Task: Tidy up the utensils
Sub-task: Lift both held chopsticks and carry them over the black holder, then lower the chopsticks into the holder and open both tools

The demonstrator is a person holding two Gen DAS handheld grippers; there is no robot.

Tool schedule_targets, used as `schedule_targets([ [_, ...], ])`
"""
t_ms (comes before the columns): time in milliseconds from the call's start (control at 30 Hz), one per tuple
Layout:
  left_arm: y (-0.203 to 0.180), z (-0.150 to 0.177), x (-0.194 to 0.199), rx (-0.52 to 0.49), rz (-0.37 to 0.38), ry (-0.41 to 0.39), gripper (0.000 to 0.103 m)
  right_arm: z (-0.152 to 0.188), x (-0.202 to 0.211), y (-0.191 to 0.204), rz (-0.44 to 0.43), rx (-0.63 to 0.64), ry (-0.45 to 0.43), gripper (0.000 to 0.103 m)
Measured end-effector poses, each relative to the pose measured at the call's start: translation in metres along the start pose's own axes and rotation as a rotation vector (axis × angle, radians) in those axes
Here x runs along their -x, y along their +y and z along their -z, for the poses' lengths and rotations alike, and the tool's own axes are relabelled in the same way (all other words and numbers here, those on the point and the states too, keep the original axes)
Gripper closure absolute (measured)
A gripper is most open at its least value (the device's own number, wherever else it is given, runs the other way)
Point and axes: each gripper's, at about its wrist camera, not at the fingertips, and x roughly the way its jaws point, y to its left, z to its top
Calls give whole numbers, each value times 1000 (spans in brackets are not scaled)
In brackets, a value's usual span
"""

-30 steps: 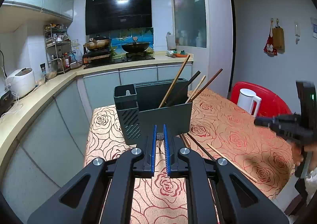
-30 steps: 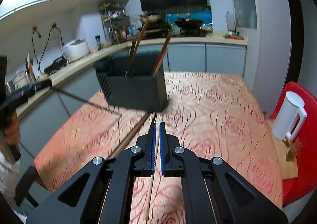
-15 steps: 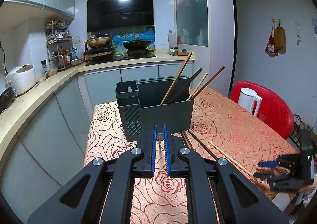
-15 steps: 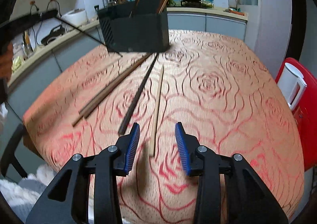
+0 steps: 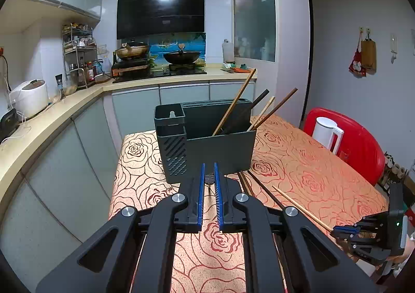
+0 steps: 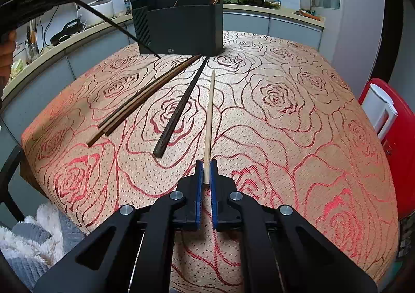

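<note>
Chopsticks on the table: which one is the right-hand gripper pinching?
The pale chopstick, lightest and rightmost of those on the tablecloth. The right gripper pinches its near end; the black chopstick and brown pair lie loose.

Evenly lit indoors, fairly bright, from overhead lighting. Glare patches on the glossy black hood [image 5: 160, 12], the brightest near its top edge; paler sheen on the wall tiles beside it. Soft, short shadows under the holder [image 5: 205, 137] and beside the chopsticks [image 6: 140, 101] on the cloth [image 6: 285, 111]. Strong fisheye bending in both views: cabinets and counter [image 5: 39, 132] curving at the left, bench bulging like a dome in the right wrist view. Black vignette in every corner. Sharp through the centre; slightly soft towards the rims. Colours saturated, reds of the chair [image 5: 363, 142] vivid.
</note>
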Motion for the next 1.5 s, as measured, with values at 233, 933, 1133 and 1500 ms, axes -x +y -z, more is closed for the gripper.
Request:
schedule_targets([
  [233, 4, -7, -1, 6, -8, -5, 96, -33, 28, -15, 7, -11, -93, 97],
  [933, 8, -56, -11, -3, 16, -19, 96, -186, 59, -43, -115, -80, -282, 97],
  [1133, 8, -96, 0, -23, 47, -42, 96, -234, 79, -47, -155, -95, -327, 97],
  [1500, 7, -178, -4, -34, 8, -104, 96, -308, 83, -49, -119, -95, -359, 97],
])
